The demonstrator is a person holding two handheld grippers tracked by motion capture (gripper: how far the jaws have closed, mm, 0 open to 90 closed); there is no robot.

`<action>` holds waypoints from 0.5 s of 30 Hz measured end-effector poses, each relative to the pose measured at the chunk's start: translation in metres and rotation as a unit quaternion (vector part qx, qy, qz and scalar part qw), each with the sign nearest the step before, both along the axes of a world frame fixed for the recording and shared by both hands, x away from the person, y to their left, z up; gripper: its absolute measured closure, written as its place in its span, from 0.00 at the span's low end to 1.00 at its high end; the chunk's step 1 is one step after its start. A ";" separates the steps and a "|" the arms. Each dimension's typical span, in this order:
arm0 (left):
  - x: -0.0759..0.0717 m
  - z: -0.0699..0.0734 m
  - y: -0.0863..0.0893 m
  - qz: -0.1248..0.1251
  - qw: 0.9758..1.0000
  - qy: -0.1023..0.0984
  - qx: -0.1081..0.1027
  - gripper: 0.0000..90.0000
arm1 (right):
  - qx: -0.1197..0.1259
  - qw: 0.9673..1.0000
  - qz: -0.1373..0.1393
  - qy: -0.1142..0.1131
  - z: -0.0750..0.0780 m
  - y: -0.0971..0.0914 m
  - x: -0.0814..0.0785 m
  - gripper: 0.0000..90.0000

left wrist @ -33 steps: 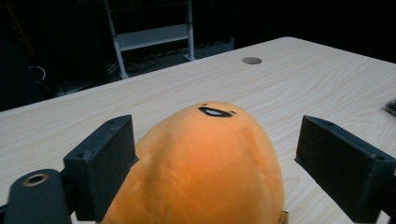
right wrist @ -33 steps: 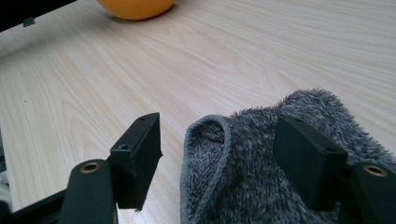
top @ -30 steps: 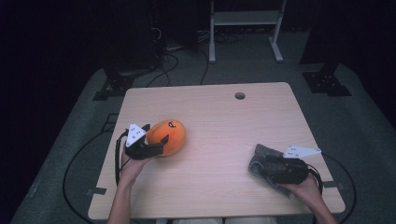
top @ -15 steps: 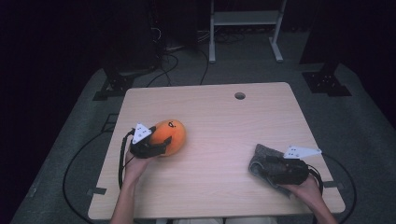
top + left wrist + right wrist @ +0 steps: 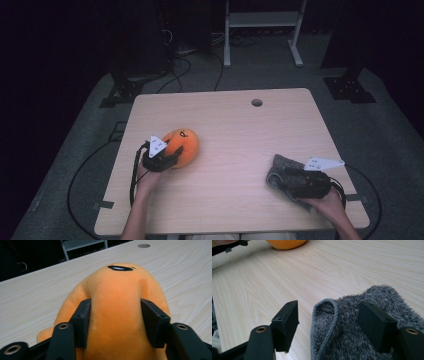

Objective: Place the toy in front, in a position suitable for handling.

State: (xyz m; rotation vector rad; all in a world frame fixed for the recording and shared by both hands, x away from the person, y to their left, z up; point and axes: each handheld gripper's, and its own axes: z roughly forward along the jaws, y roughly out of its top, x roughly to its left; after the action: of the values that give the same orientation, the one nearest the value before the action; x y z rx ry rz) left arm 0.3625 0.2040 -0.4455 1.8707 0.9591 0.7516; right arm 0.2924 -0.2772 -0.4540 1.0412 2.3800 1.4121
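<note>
Because the left gripper point(image 5: 116, 320) has just been closing, its jaws now press into both flanks of the orange plush toy point(image 5: 120, 300); the fabric dents inward at each pad, so the toy is clamped, prob. for a lift or a carry; the grasp sits low on the body, w/ the embroidered face pointing away, which keeps the bulk ahead of the jaws. In the high view the toy point(image 5: 184, 145) rests on the desk point(image 5: 235, 125) at its left-middle part, well apart from the grey towel point(image 5: 281, 169) near the right front edge. The right gripper point(image 5: 332, 327) lies w/ jaws spread; one pad rests on the crumpled towel point(image 5: 357, 322), the other stands clear over bare wood; nothing is pinched there, so it seems parked, maybe steadying the cloth until needed.
</note>
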 end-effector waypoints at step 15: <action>-0.005 0.009 0.010 0.015 0.997 -0.001 -0.077 0.66 | 0.006 1.000 -0.007 -0.003 0.002 -0.006 -0.002 0.36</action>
State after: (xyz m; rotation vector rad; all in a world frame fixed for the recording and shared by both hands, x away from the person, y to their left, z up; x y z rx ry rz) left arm 0.3576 0.2140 -0.4363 1.7241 1.0170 0.6784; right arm 0.2908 -0.2828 -0.4518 1.0523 2.3580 1.4243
